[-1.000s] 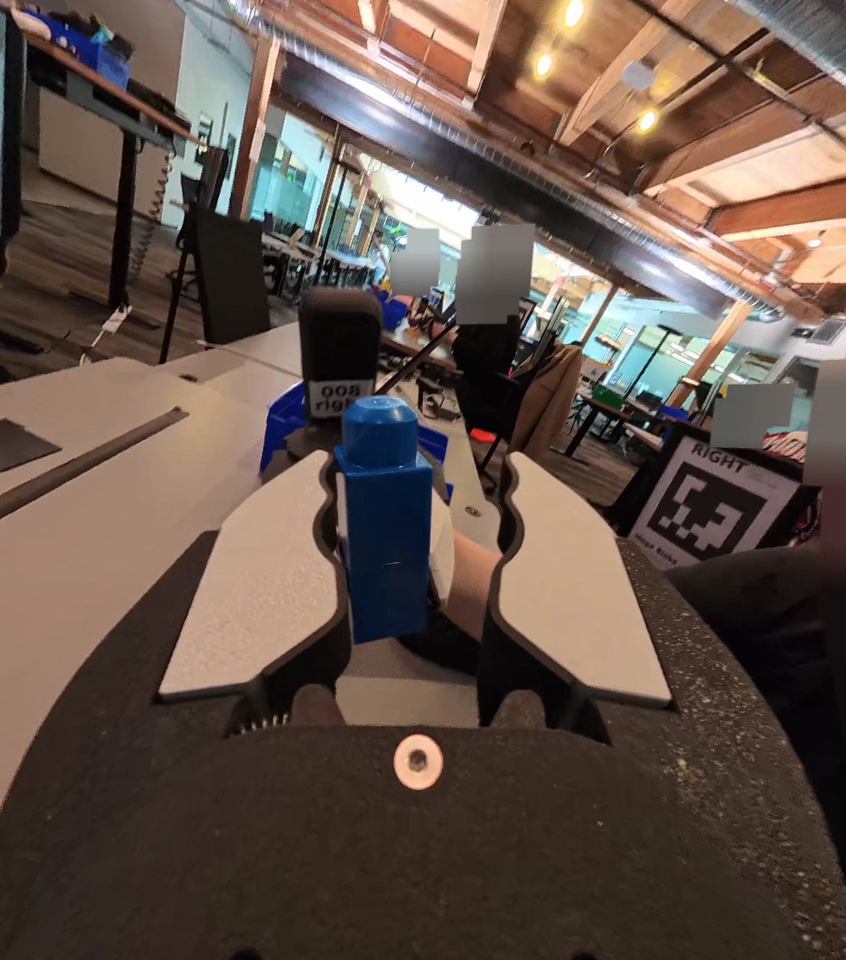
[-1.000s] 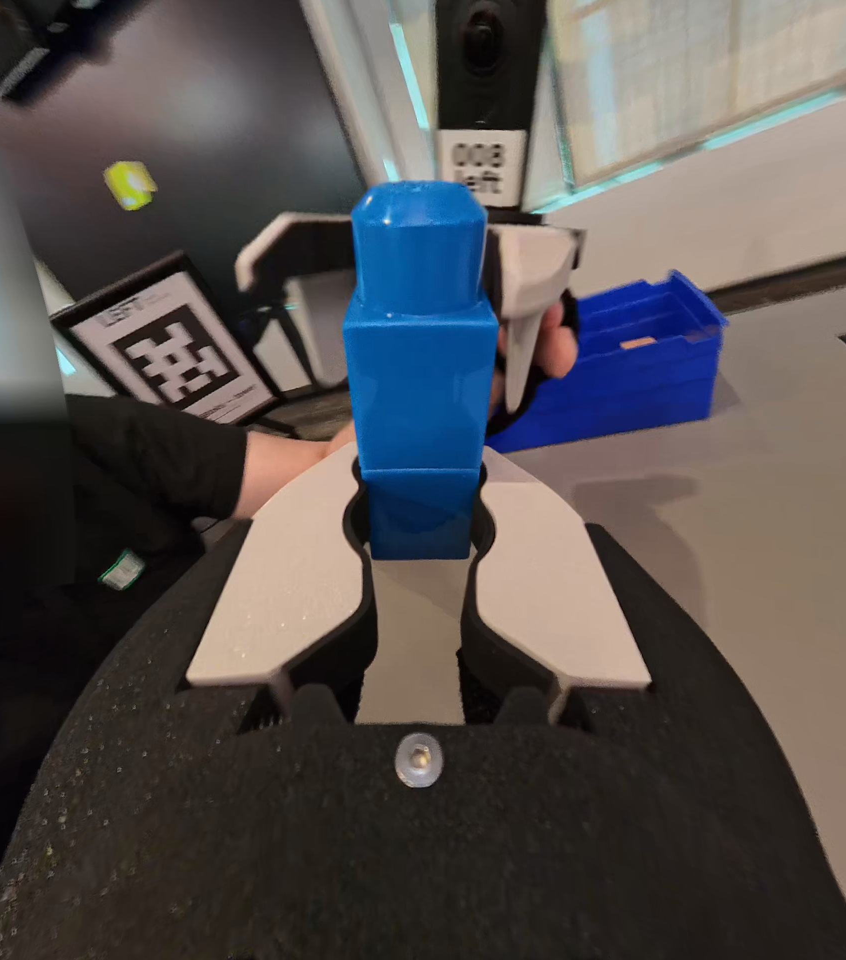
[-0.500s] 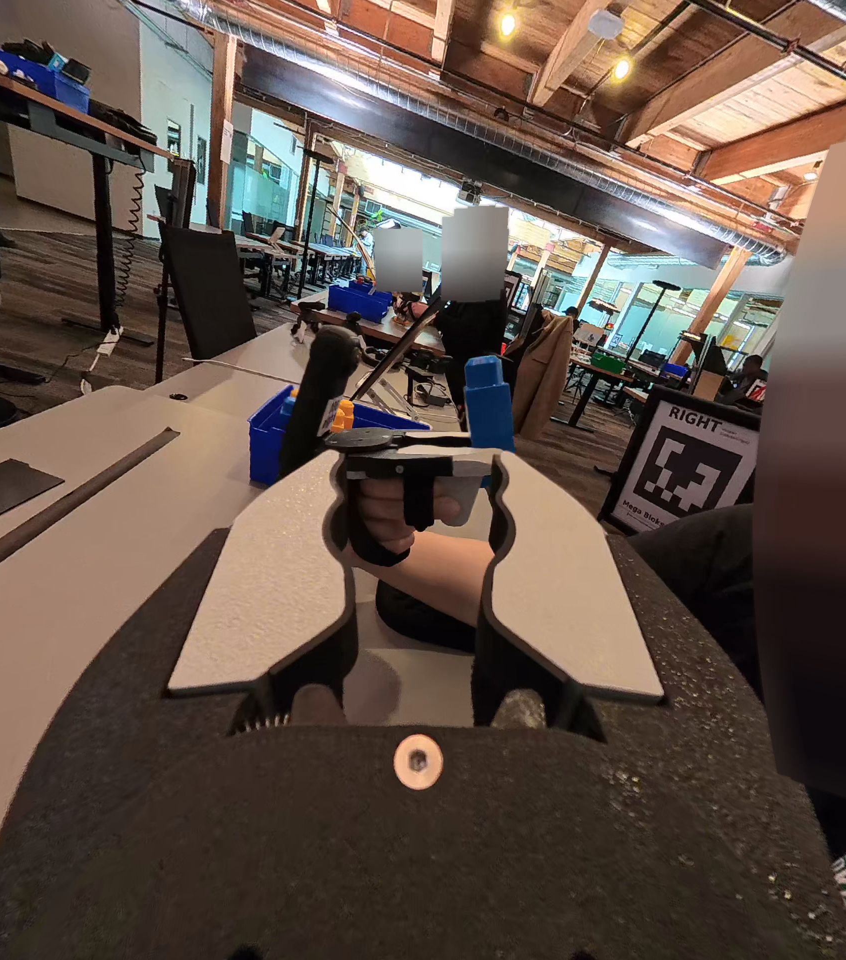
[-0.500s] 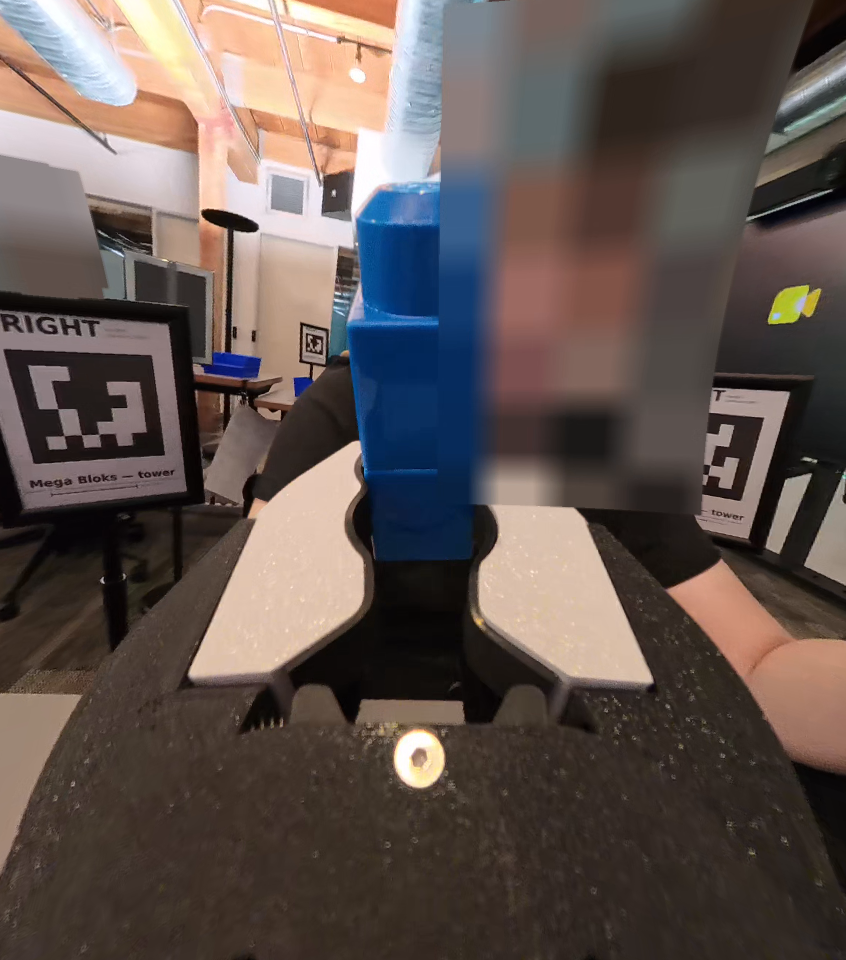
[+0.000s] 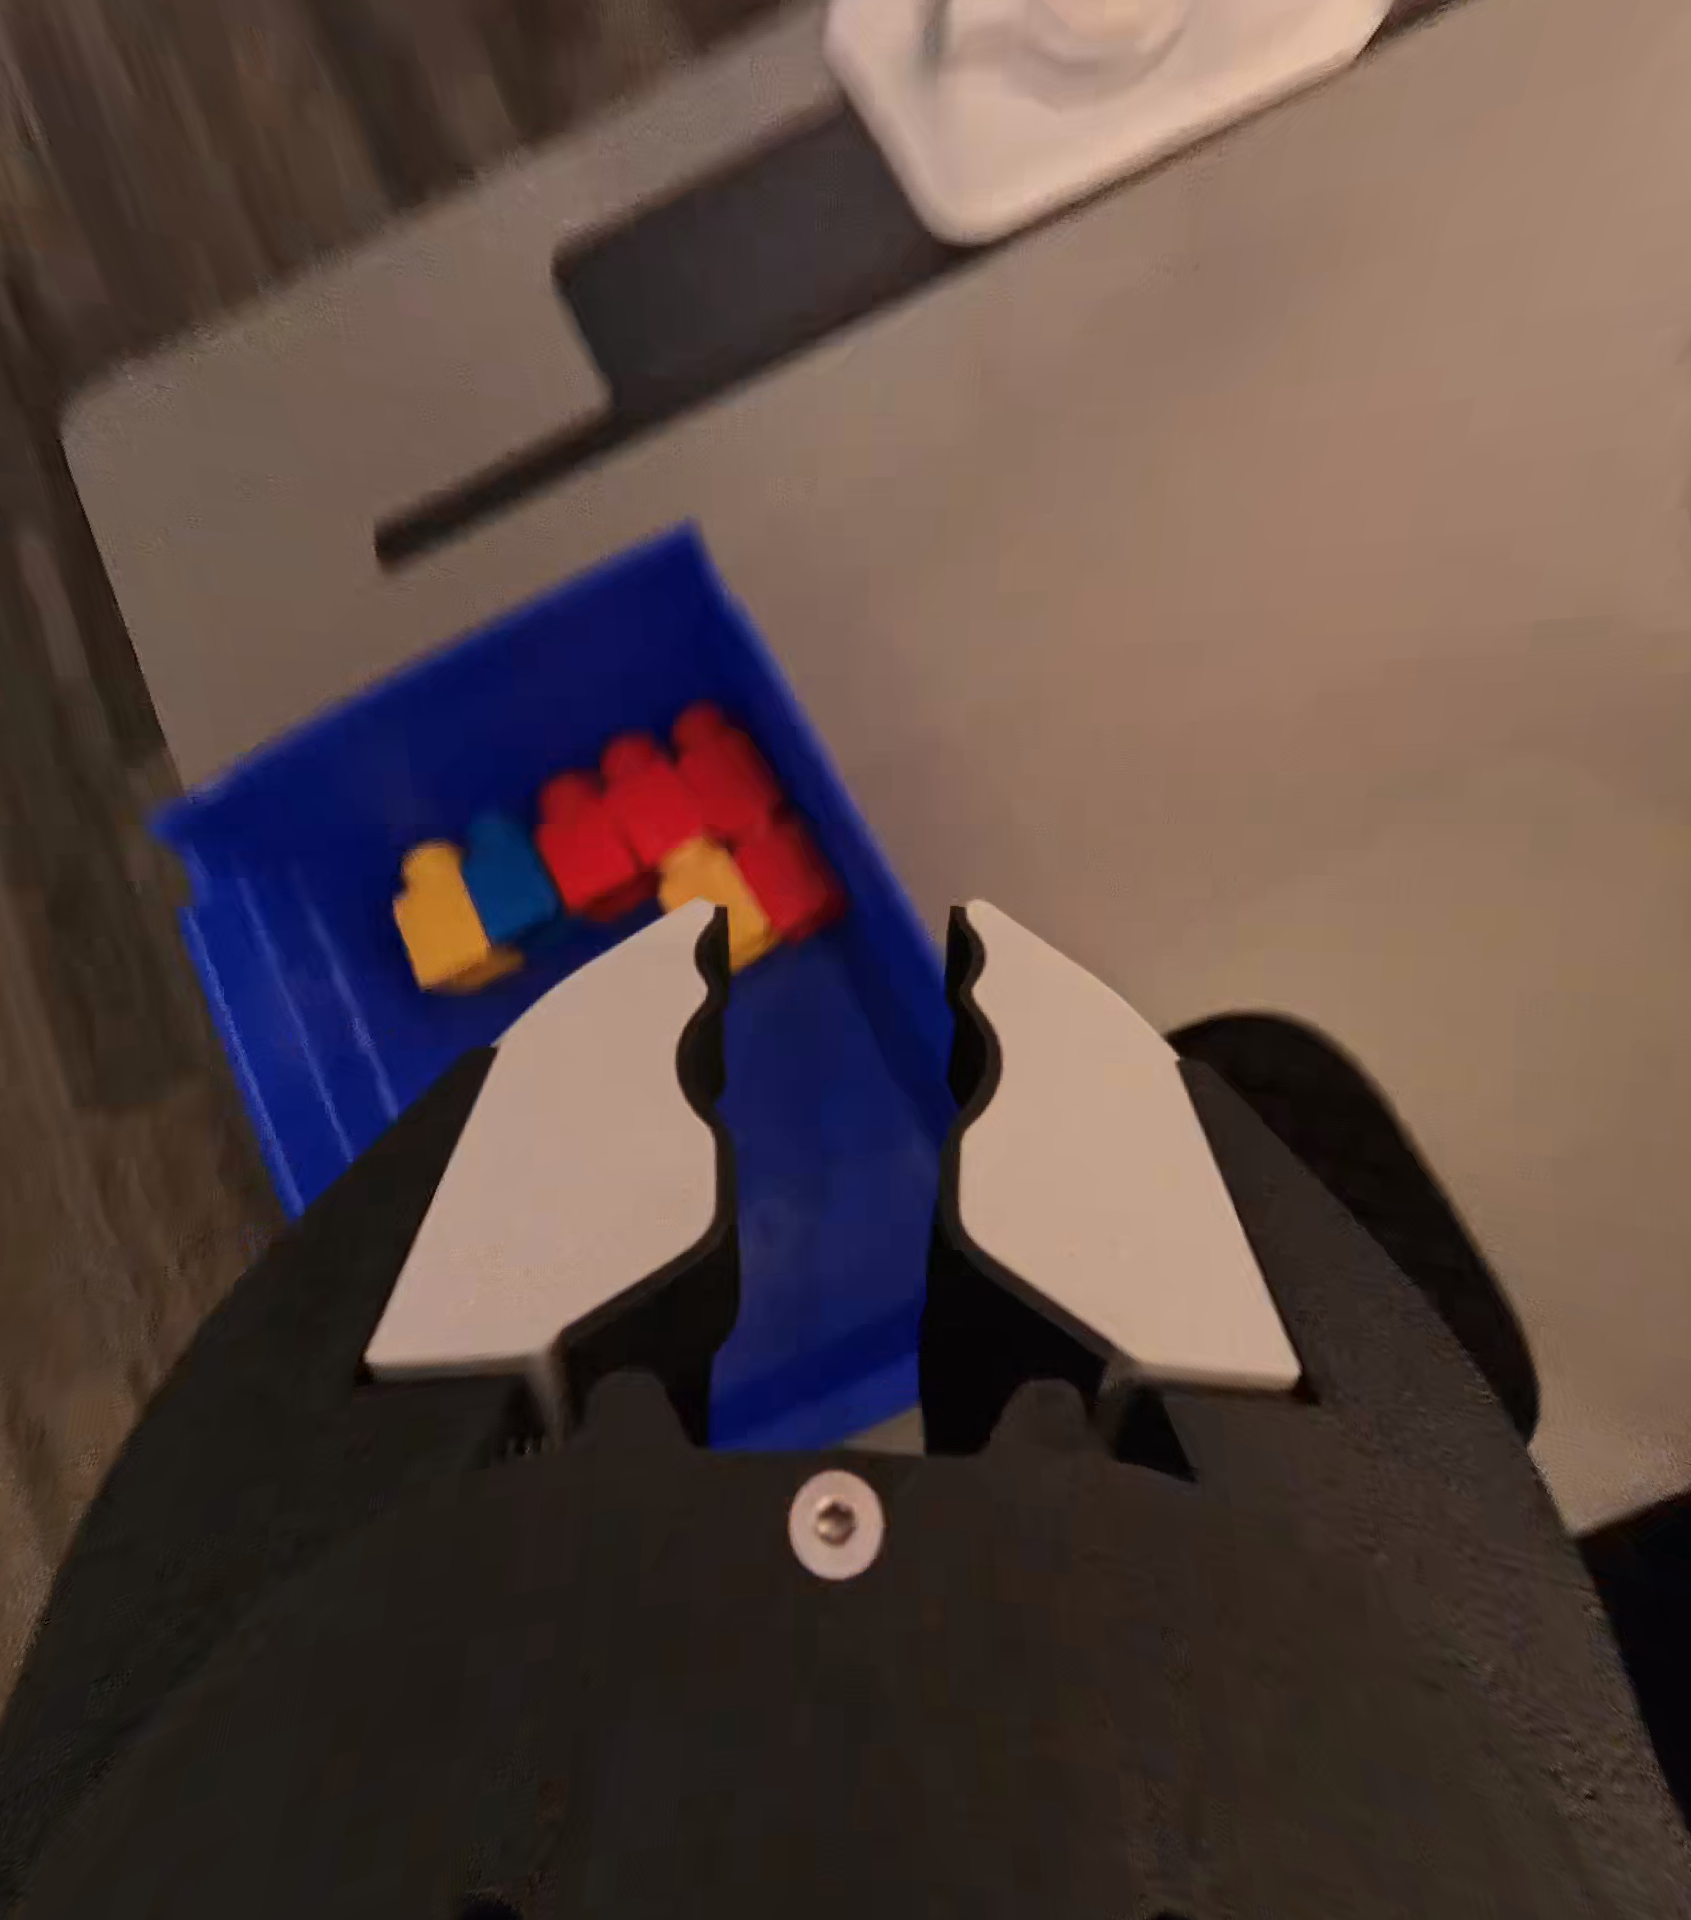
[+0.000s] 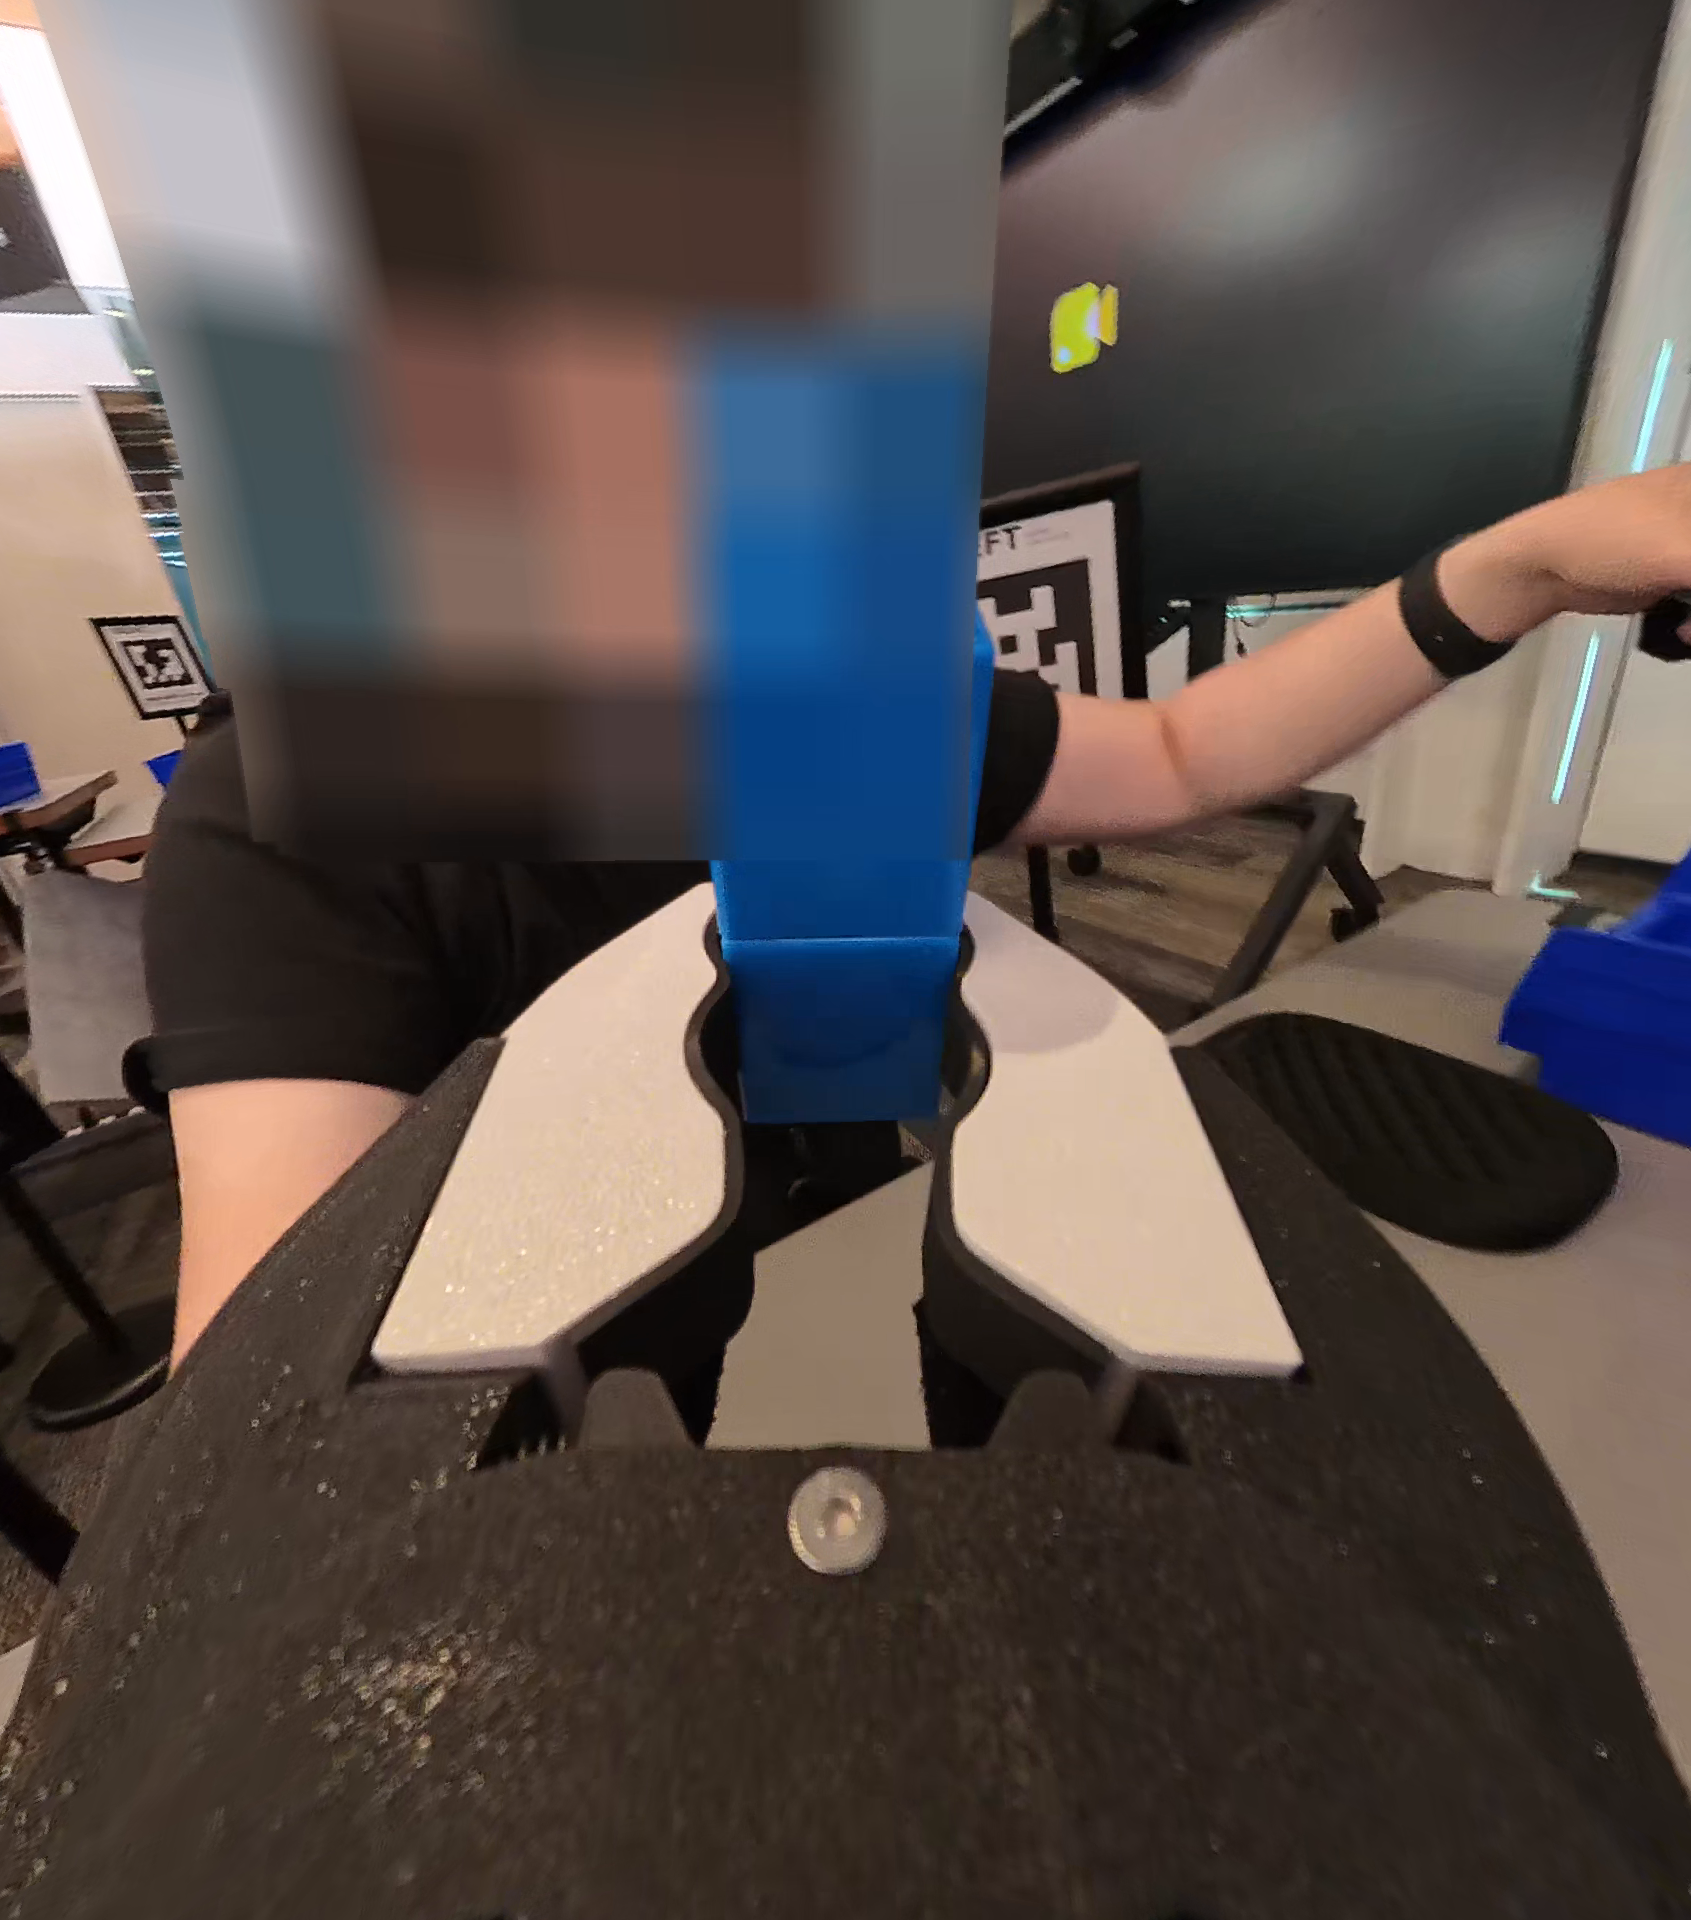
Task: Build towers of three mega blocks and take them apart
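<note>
Blue blocks (image 6: pixel 841 997), stacked one on another, stand up between the fingers of the right gripper (image 6: pixel 839 1023), which squeeze the bottom block tight; the top of the stack is hidden. More blocks lie in the blue bin (image 5: pixel 321 831) below the left gripper (image 5: pixel 830 914): red ones (image 5: pixel 685 821), two yellow ones (image 5: pixel 446 925) and a blue one (image 5: pixel 508 878), bunched near the far side. The left gripper's fingers are spread apart and hold nothing. That bin sits close to the corner of the grey table (image 5: pixel 1236 623), whose right part lies bare.
</note>
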`<state>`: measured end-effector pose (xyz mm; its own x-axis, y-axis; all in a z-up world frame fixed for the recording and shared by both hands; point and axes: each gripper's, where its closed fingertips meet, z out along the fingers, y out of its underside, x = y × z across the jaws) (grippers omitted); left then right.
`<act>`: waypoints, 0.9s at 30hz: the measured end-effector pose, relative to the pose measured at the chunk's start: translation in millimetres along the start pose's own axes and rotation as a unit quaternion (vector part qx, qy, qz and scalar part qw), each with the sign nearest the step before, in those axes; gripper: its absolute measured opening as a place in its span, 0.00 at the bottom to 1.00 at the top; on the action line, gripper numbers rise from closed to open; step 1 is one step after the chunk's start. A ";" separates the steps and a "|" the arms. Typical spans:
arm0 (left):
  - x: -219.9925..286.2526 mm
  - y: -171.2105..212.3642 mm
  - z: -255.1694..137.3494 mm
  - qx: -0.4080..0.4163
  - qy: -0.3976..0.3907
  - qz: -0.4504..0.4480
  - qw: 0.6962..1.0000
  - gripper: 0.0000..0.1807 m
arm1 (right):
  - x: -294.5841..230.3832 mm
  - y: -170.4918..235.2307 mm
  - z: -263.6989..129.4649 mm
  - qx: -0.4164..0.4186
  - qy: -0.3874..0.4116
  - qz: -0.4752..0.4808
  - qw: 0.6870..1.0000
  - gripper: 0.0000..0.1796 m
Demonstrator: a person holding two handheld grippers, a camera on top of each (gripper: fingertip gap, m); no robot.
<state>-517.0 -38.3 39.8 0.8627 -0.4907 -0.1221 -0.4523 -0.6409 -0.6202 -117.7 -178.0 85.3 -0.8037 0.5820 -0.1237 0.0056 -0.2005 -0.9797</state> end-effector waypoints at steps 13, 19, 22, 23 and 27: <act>-46.0 77.6 145.8 -0.080 0.103 -0.260 0.957 0.24 | 20.9 15.7 -8.2 0.002 0.066 0.041 0.997 0.19; -47.6 79.1 155.8 -0.081 0.120 -0.261 0.954 0.27 | 19.1 14.1 -9.9 0.002 0.074 0.036 0.997 0.19; -47.5 82.4 154.2 -0.078 0.142 -0.273 0.948 0.28 | 18.5 13.7 -11.0 0.002 0.076 0.035 0.996 0.19; -47.7 83.5 153.4 -0.075 0.150 -0.278 0.946 0.27 | 18.3 14.1 -11.2 0.000 0.077 0.036 0.996 0.19; -53.1 86.0 149.8 -0.063 0.160 -0.279 0.945 0.24 | 18.6 12.9 -13.1 0.002 0.078 0.036 0.996 0.19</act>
<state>-567.8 21.1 -123.1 0.8710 -0.1968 0.4502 0.0118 -0.9076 -0.4197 -124.7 -159.4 68.3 -0.6987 0.6817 -0.2170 0.0575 -0.2488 -0.9669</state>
